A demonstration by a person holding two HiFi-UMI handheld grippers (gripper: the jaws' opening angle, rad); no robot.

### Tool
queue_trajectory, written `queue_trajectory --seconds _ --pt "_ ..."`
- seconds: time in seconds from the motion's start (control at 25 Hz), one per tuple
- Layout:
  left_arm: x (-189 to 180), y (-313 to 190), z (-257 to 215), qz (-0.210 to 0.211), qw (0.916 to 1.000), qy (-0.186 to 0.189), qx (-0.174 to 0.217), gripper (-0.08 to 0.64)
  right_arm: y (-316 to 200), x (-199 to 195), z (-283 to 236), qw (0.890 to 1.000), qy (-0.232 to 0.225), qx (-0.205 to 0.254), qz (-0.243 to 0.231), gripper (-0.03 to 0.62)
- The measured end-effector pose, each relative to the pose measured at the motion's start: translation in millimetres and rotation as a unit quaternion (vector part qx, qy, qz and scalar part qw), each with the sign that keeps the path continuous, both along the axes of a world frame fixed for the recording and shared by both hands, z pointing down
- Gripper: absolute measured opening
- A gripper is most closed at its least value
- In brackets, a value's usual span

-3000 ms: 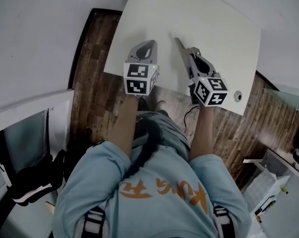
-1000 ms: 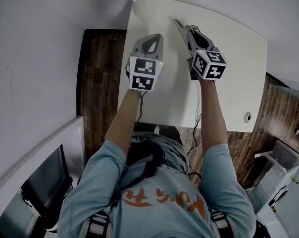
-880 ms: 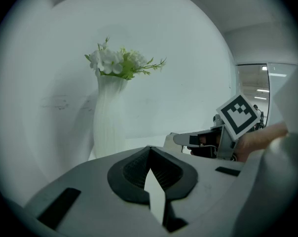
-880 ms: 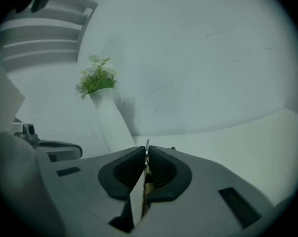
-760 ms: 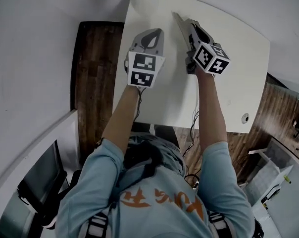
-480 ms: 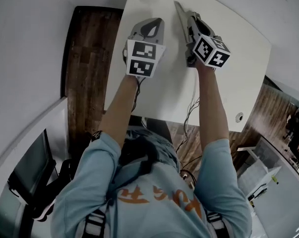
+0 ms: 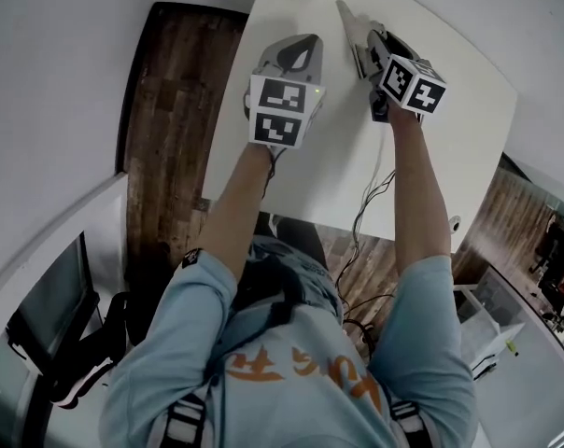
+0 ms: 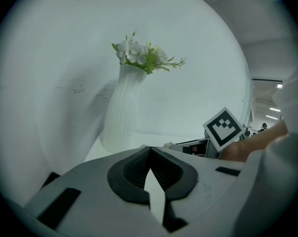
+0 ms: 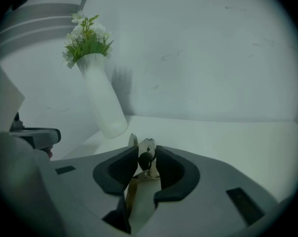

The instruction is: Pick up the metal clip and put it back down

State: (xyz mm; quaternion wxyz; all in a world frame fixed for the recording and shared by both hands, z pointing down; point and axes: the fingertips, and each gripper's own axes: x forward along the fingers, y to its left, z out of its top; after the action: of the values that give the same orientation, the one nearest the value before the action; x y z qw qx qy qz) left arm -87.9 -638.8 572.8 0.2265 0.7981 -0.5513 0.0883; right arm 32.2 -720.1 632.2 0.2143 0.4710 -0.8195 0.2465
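The right gripper (image 9: 146,150) is low over the far part of the white table (image 9: 228,137). Its jaws have just been opening and stand apart around the metal clip (image 9: 148,144), which seems to rest on the table. The left gripper (image 8: 149,150) is closed and empty, near the vase (image 8: 120,107).

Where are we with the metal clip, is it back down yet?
Pickup looks done. In hand: the right hand-held gripper has just been opening its jaws, with the metal clip loose between them, down by the table. Still to do: back the gripper away.
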Motion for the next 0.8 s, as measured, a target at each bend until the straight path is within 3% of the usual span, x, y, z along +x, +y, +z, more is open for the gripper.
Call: queue_trajectory --seconds 0.16,0.28,0.56,0.8 --pt "0 13 -3 -0.001 1.0000 -0.007 -0.006 0.017 1 5 -5 0.999 0.053 0.008 -0.011 0.180" --pt "-3 20 -7 0.000 0.9999 -0.009 -0.005 0.017 9 -1 -26 0.998 0.046 0.037 -0.013 0.183" --pt "6 33 -32 0.004 0.9997 -0.015 0.018 0.017 41 -6 -79 0.993 0.035 0.114 -0.026 0.082" --pt "16 55 -57 -0.001 0.9994 -0.009 0.033 0.017 79 -4 -116 0.988 0.018 0.151 -0.018 0.014"
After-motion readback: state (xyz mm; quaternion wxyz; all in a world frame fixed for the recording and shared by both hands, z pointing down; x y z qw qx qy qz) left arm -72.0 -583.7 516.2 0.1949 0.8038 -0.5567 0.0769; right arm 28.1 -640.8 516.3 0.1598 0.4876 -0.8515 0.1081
